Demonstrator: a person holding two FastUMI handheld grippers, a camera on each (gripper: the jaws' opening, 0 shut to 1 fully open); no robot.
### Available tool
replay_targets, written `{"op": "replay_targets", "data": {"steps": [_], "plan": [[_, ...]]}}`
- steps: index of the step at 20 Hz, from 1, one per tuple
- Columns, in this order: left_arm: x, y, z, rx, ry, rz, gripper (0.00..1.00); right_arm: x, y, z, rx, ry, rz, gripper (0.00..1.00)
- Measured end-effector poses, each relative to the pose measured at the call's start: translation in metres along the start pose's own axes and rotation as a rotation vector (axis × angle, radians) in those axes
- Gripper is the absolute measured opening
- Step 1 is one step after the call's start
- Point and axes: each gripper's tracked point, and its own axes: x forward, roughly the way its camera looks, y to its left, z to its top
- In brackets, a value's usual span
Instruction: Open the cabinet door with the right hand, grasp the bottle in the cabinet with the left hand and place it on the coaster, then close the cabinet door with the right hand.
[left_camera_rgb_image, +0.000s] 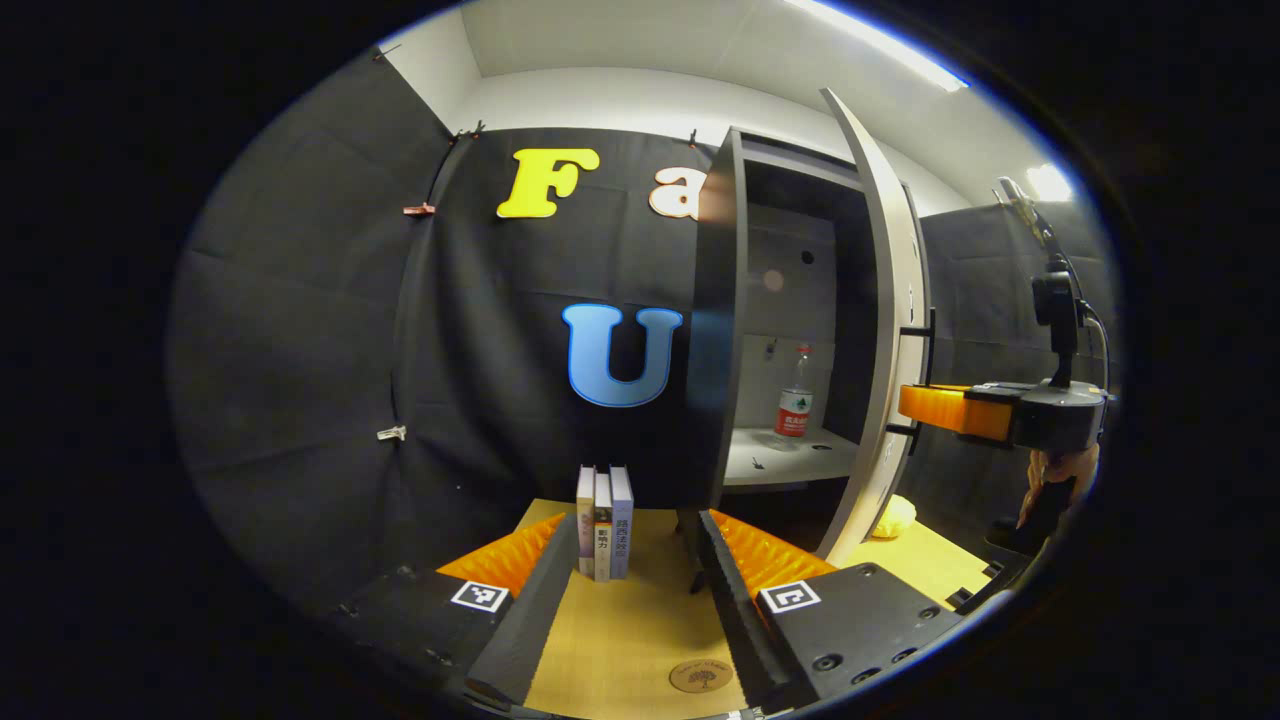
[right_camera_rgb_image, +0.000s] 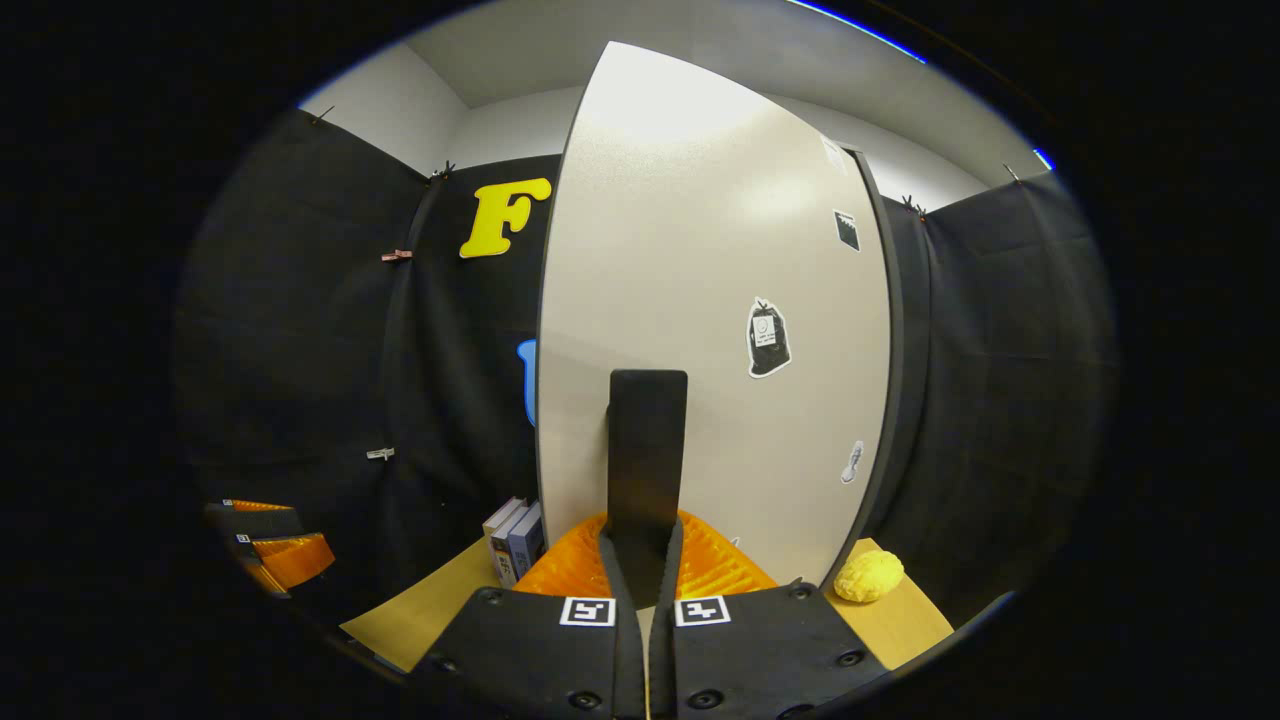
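Both fingers of the right gripper (right_camera_rgb_image: 645, 560) pinch the door handle (right_camera_rgb_image: 646, 450); left gripper (left_camera_rgb_image: 630, 570) spread, facing the bottle (left_camera_rgb_image: 795, 400) inside the cabinet (left_camera_rgb_image: 790, 300).

The pale cabinet door (right_camera_rgb_image: 700, 300) is showing a smooth, faintly glossy face; the light wooden tabletop (left_camera_rgb_image: 640, 620) is looking matt, and the clear plastic bottle (left_camera_rgb_image: 795, 400) is glinting.

No legible text on anything.
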Motion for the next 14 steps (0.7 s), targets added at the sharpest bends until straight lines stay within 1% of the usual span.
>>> {"op": "replay_targets", "data": {"steps": [2, 6, 11, 12, 13, 14], "plan": [[0.002, -0.013, 0.001, 0.002, -0.003, -0.037, 0.77, -0.010, -0.009, 0.000, 0.001, 0.007, -0.015, 0.07], [0.009, -0.044, 0.001, -0.002, -0.003, -0.145, 0.76, -0.033, -0.033, -0.002, 0.001, 0.014, -0.072, 0.07], [0.019, -0.083, -0.005, 0.002, 0.018, -0.288, 0.76, -0.063, -0.072, -0.002, 0.019, 0.021, -0.189, 0.06], [0.021, -0.091, -0.007, 0.001, 0.023, -0.311, 0.76, -0.068, -0.080, -0.003, 0.014, 0.025, -0.212, 0.09], [0.022, -0.098, -0.008, 0.003, 0.029, -0.329, 0.76, -0.073, -0.087, -0.003, -0.001, 0.027, -0.236, 0.09], [0.023, -0.104, -0.008, 0.005, 0.028, -0.344, 0.76, -0.077, -0.095, -0.001, -0.019, 0.026, -0.259, 0.05]]}}
